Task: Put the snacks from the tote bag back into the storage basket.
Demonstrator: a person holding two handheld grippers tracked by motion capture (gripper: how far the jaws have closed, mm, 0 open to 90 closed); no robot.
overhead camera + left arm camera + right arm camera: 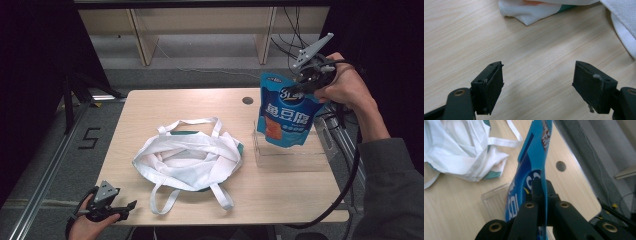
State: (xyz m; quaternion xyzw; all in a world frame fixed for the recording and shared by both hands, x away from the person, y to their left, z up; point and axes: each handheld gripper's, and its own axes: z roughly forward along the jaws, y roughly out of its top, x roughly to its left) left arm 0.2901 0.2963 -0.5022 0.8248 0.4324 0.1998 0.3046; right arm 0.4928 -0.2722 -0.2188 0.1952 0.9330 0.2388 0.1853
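Blue pouch pinched at its top by the right tongs, hanging over a clear tray on the counter.

The right tongs (pixel 306 82) are pressed together on the upper edge of the blue snack pouch (pixel 286 112); from their own camera the pouch (pixel 529 170) runs edge-on away from the jaws, so its print is mostly unreadable there. Below the pouch sits a clear plastic tray (pixel 290 155), its near wall hard to make out against the wood and its back part covered by the pouch. The left tongs (pixel 120 209) are spread wide with nothing between them, low at the counter (pixel 165 102) edge. Ahead of them lies a rumpled white cloth bag (pixel 187 160), cut off at the top of their camera's picture (pixel 536 10).
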